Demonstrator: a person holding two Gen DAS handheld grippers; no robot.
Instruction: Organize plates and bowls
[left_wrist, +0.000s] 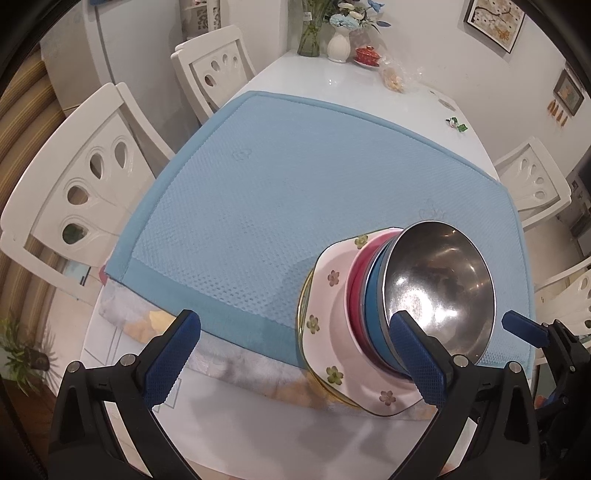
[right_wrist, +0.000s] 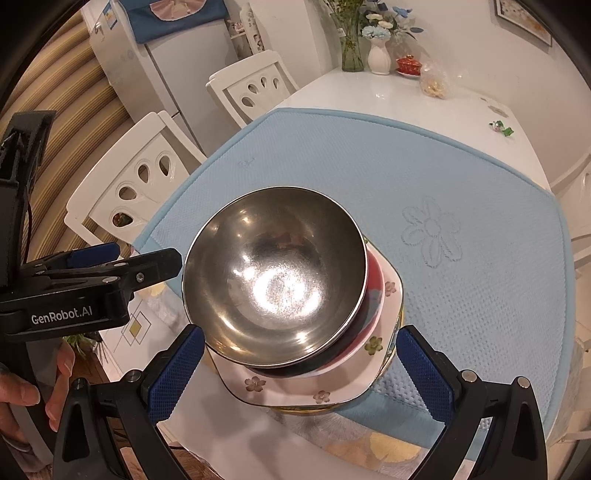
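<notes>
Left wrist view, stack: a steel bowl (left_wrist: 439, 288) sat on top of a blue bowl (left_wrist: 375, 317), a red bowl (left_wrist: 356, 284) and a pink flowered plate (left_wrist: 332, 314), with a yellow-rimmed plate (left_wrist: 301, 314) just showing underneath, all at the lower right of the frame.
Left wrist view, resting place: the stack stood on the near edge of the blue mat (left_wrist: 277, 184), overhanging it toward the bottom of the frame.
Left wrist view, left gripper (left_wrist: 295, 354): its jaws stood wide apart and held nothing; the right-hand finger crossed in front of the stack, and I could not tell whether it touched.
Left wrist view, far right edge: the tip of the right gripper (left_wrist: 524, 328) poked in beside the stack.
Right wrist view, stack: the steel bowl (right_wrist: 273, 277) filled the centre of the frame, the flowered plate (right_wrist: 295, 387) peeking out below it.
Right wrist view, right gripper (right_wrist: 299, 369): spread wide, one finger on either side of the stack's near edge, gripping nothing that I could see.
Right wrist view, left side: the left gripper (right_wrist: 140, 266) hung just beside the bowl's rim, a hand (right_wrist: 33, 387) holding it at the lower left.
Table (right_wrist: 388, 96): apart from vases and oddments at the upper end, no other plates or bowls showed.
Progress: the nesting looked finished to me, plates below and bowls above.
What was left: perhaps only nudging the overhanging stack fully onto the mat.
</notes>
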